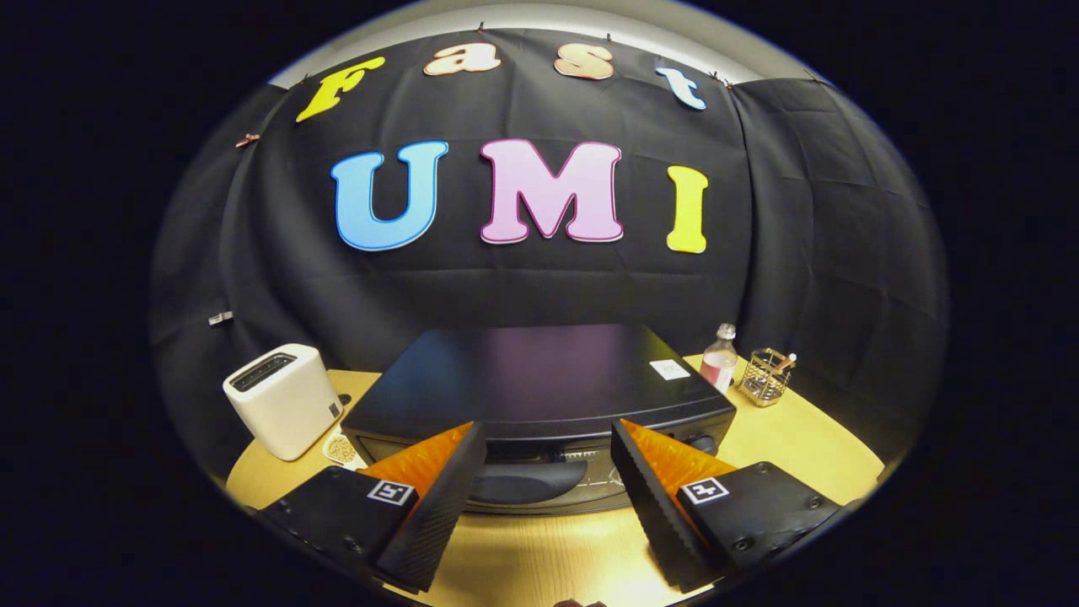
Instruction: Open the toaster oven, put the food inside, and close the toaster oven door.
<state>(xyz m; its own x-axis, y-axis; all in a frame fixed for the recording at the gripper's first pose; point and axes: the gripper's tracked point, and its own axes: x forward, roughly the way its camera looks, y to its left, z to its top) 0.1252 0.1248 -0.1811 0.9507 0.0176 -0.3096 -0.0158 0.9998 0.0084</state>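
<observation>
While I hold my gripper (548, 497) spread wide and holding nothing, the black boxy toaster oven (539, 388) sits on the wooden table (792, 438) just ahead. Its door handle (523, 482), I think, runs sideways between my fingers.

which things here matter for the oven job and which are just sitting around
For the job: toaster oven, door shut; gripper, open just before its door; small dish of food beside the white toaster.

Lying about: white toaster, bottle, wire holder.
</observation>
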